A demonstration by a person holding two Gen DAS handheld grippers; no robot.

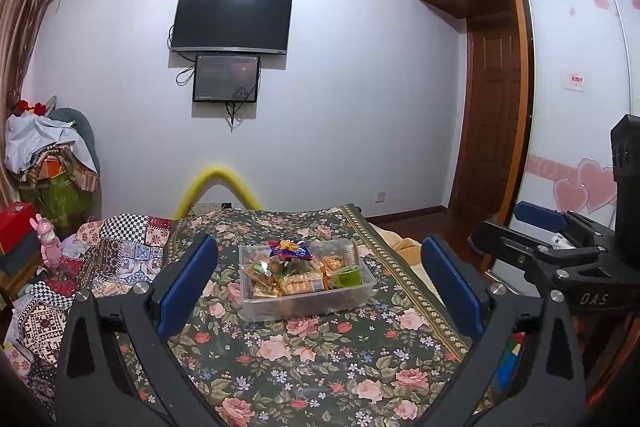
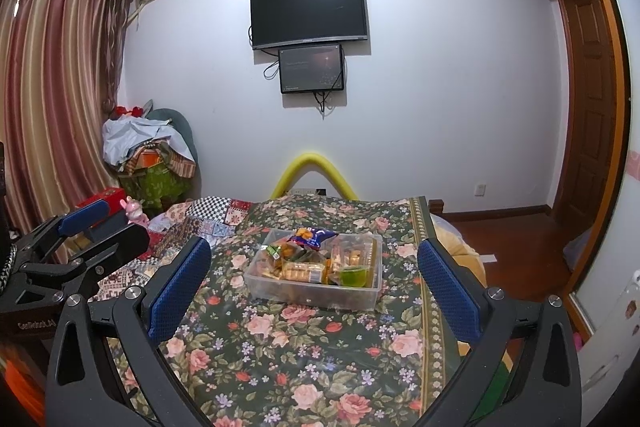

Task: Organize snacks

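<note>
A clear plastic bin (image 1: 308, 301) stands on the floral cloth ahead of both grippers; it also shows in the right wrist view (image 2: 312, 293). It holds several snacks: a blue and red bag (image 1: 290, 249) on top, cracker packs (image 1: 300, 283) and a green jelly cup (image 1: 349, 277). My left gripper (image 1: 320, 287) is open and empty, held back from the bin. My right gripper (image 2: 316, 285) is open and empty too, also short of the bin. Each gripper shows at the edge of the other's view.
The floral cloth (image 1: 320, 359) covers a table whose right edge drops to a wooden floor (image 2: 516, 247). A patchwork blanket (image 1: 100, 259) and a pink toy (image 1: 50, 243) lie to the left. A yellow foam tube (image 1: 218, 187) arches behind the table.
</note>
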